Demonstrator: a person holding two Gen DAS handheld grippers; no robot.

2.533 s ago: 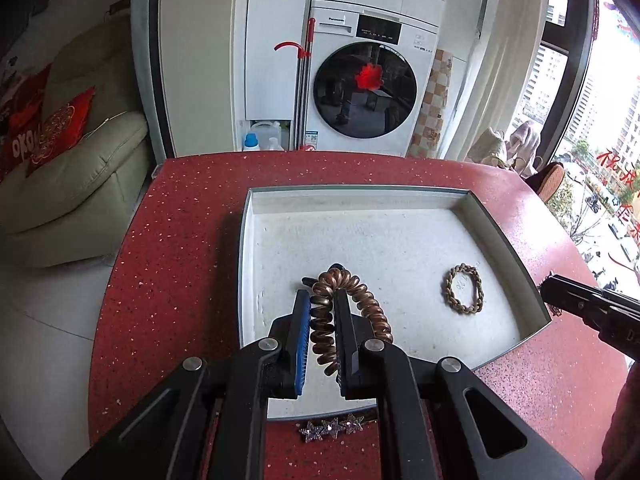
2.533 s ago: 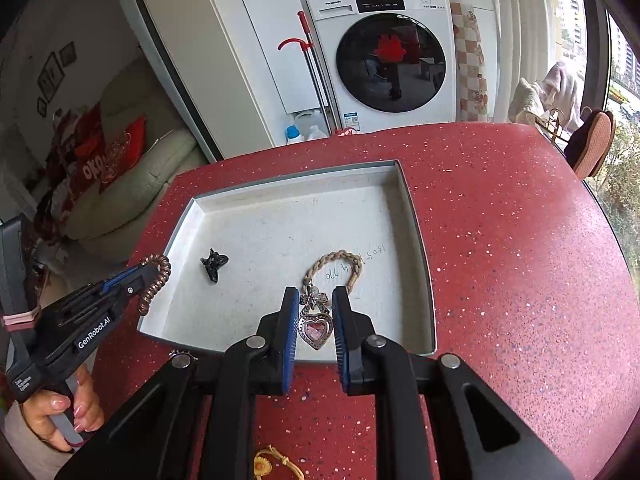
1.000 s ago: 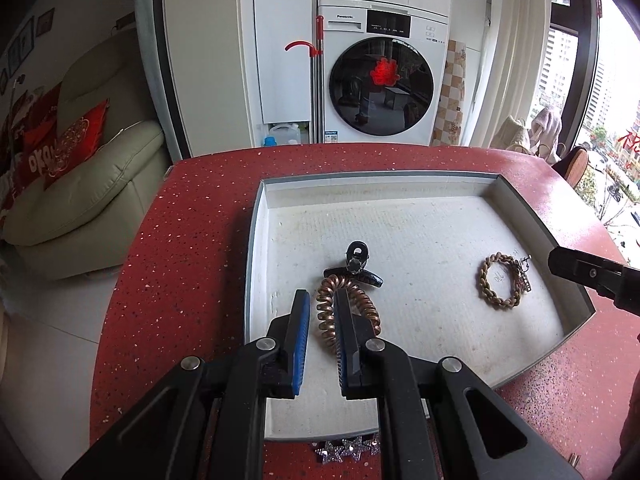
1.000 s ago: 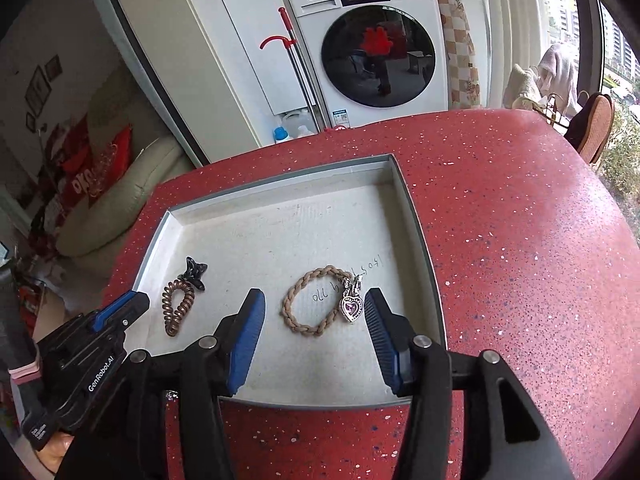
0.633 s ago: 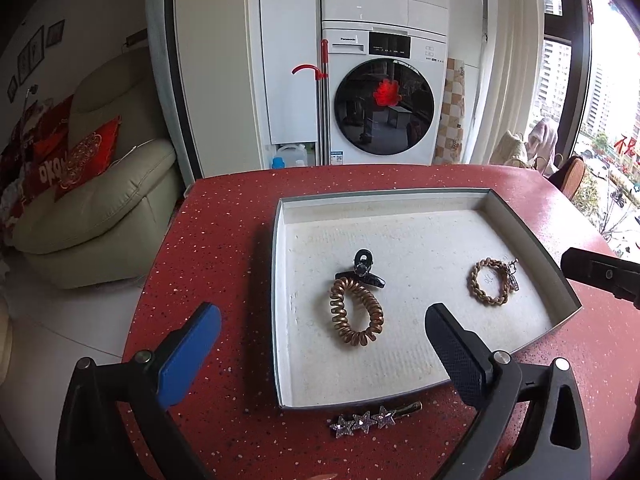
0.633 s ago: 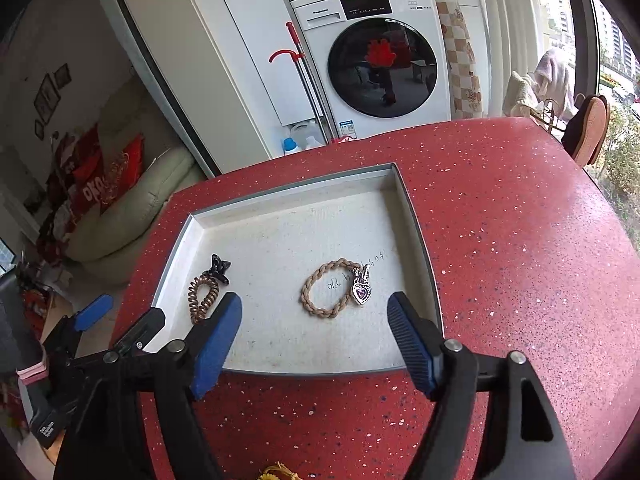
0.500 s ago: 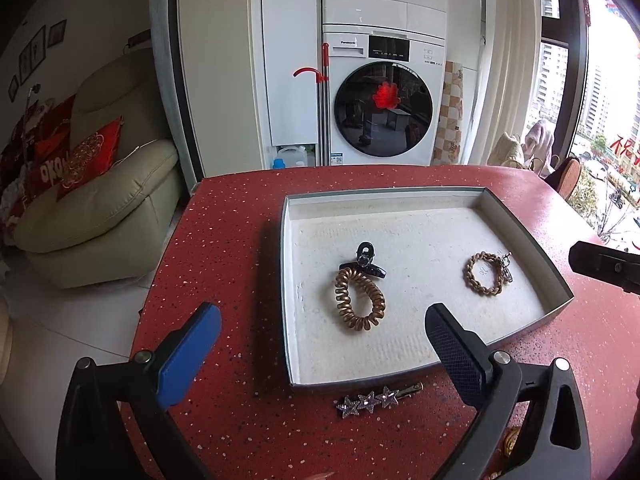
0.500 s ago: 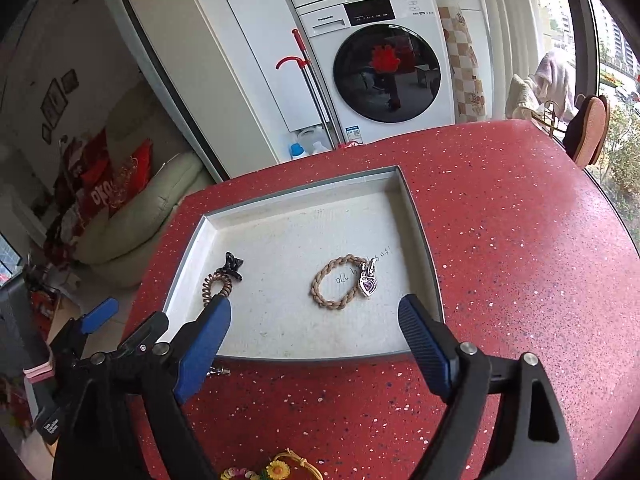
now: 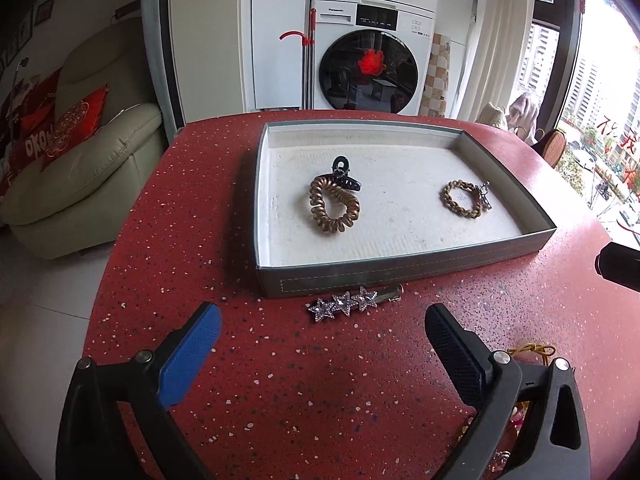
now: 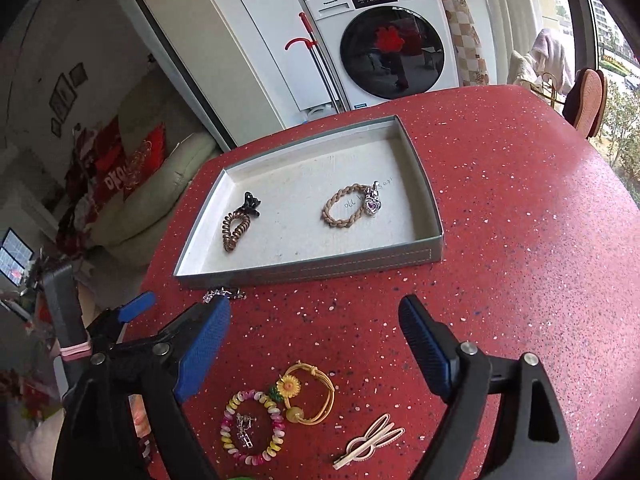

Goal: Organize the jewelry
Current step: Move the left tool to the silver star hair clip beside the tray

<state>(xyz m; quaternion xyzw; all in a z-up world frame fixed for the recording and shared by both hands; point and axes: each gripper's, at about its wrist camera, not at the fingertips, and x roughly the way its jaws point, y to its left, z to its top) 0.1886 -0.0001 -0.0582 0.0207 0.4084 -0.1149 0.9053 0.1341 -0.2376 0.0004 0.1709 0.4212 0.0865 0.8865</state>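
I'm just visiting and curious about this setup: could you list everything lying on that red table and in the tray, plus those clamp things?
Tray: one, grey with pale lining, on the table.
Spiral hair tie: one, bronze, in tray, left part.
Claw clip: one, black, touching the spiral tie.
Braided bracelet: one, tan with heart charm, in tray, right part.
Star hair clip: one, silver, on table before tray.
Daisy hair tie: one, yellow, on table.
Bead bracelet: one, multicoloured, beside it.
Bunny clip: one, cream, on table.
Table: one, speckled red.
Left gripper: open, empty.
Right gripper: open, empty.

Lying flat in grey tray [image 9: 404, 276]: bronze coil tie [image 9: 333, 209] touching black claw clip [image 9: 345, 174], left; braided bracelet [image 9: 464, 198], right.
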